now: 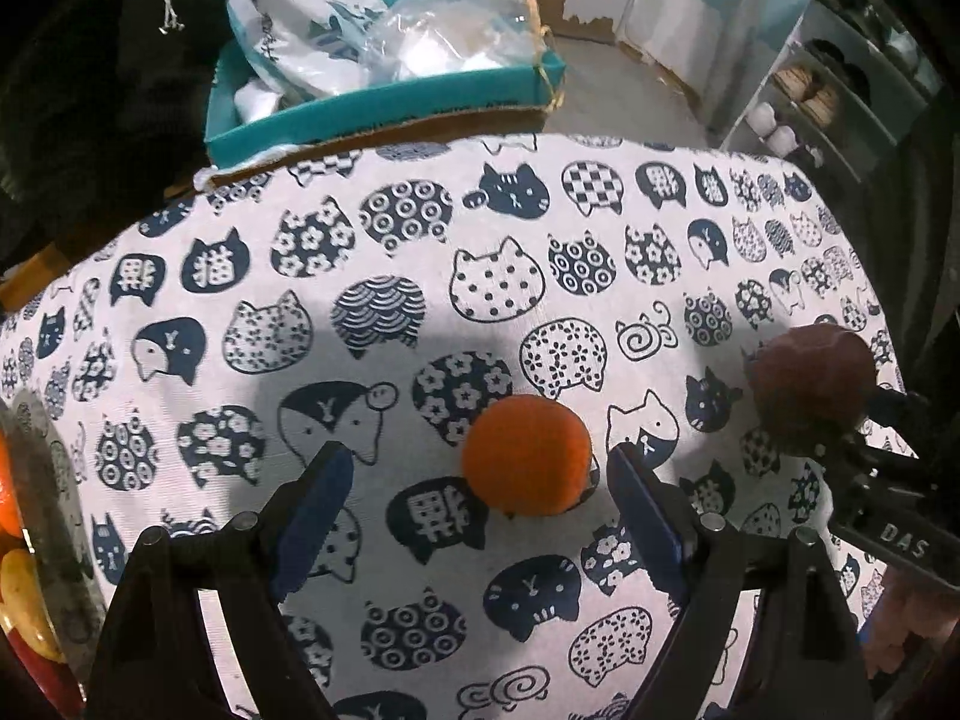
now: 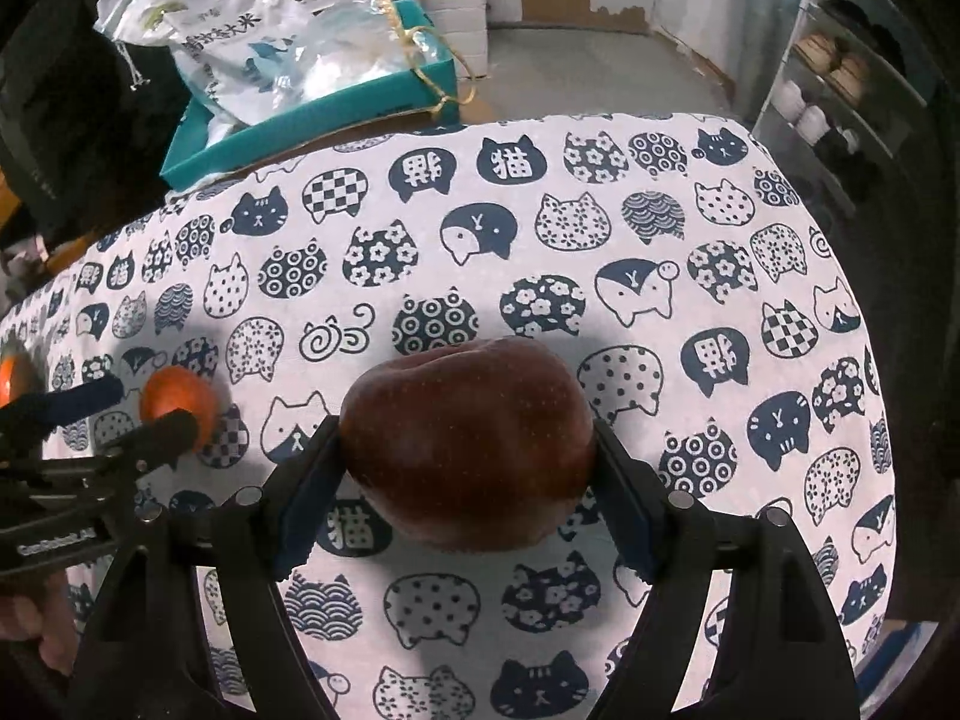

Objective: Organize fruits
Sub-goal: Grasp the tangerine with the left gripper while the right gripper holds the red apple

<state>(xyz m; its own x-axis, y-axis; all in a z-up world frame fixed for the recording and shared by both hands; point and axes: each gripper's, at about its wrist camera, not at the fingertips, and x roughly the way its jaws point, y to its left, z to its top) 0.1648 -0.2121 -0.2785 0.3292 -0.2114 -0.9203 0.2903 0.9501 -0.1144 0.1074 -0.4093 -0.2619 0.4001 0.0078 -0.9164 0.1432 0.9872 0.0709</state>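
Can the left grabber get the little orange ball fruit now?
Probably yes. The left gripper is open and the orange sits on the cloth between its fingers with nothing blocking it. The right gripper is off to the side, holding the apple.

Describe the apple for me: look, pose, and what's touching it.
The apple is dark red, smooth and glossy with faint pale speckles, whole and unbruised as far as shown. The right tongs grip it, one blue pad on each flank, with its dimpled end tipped up and away from the camera. It sits over the cat-print cloth; whether it touches the cloth is unclear.
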